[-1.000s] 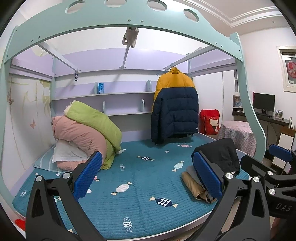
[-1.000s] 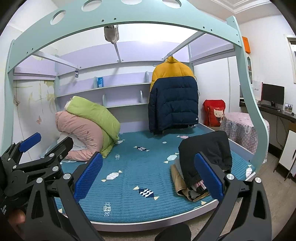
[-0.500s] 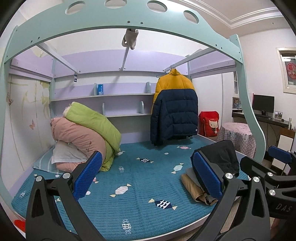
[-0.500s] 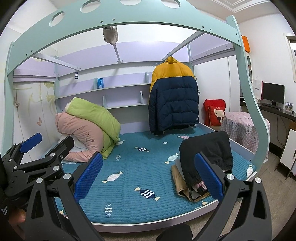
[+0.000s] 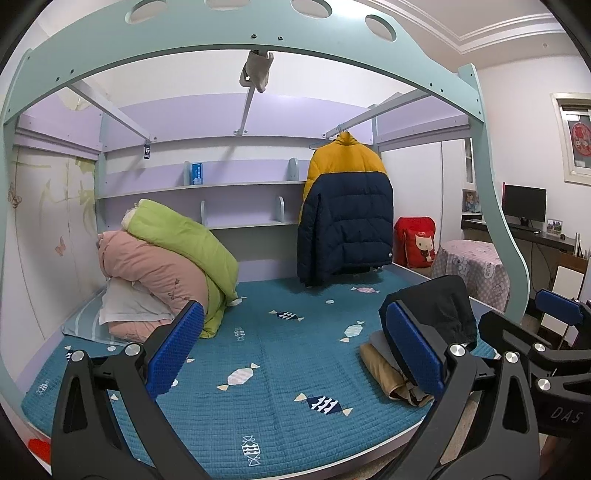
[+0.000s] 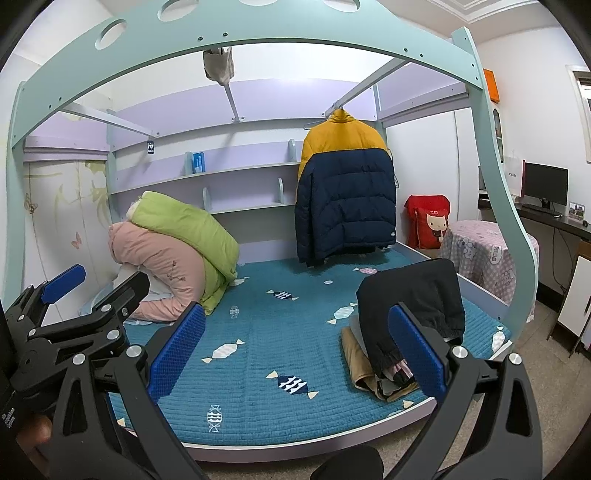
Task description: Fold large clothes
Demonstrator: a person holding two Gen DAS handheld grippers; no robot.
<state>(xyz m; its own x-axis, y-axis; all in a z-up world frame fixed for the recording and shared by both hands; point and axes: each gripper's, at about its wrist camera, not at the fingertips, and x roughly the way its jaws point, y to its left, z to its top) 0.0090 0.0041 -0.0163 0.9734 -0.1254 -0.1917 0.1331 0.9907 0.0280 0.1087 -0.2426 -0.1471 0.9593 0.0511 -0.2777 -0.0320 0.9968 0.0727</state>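
Note:
A yellow and navy puffer jacket (image 5: 345, 206) hangs on a hanger from a rail at the back of the bed; it also shows in the right wrist view (image 6: 345, 192). A pile of clothes with a black garment on top (image 5: 434, 314) lies on the bed's right front part, also in the right wrist view (image 6: 410, 306). My left gripper (image 5: 293, 354) is open and empty, held in front of the bed. My right gripper (image 6: 295, 354) is open and empty, beside the left one. Both are well short of the jacket and the pile.
The teal quilted mattress (image 5: 266, 354) fills the bed. Rolled pink and green quilts (image 5: 166, 258) sit at the back left. A mint arch frame (image 5: 258, 22) spans overhead. A red cushion (image 5: 415, 242), a covered stool (image 5: 471, 273) and a desk with a monitor (image 5: 524, 203) stand at the right.
Both cameras have shifted only slightly; the view has drifted a little. Both grippers stay open and empty, and the clothes have not moved.

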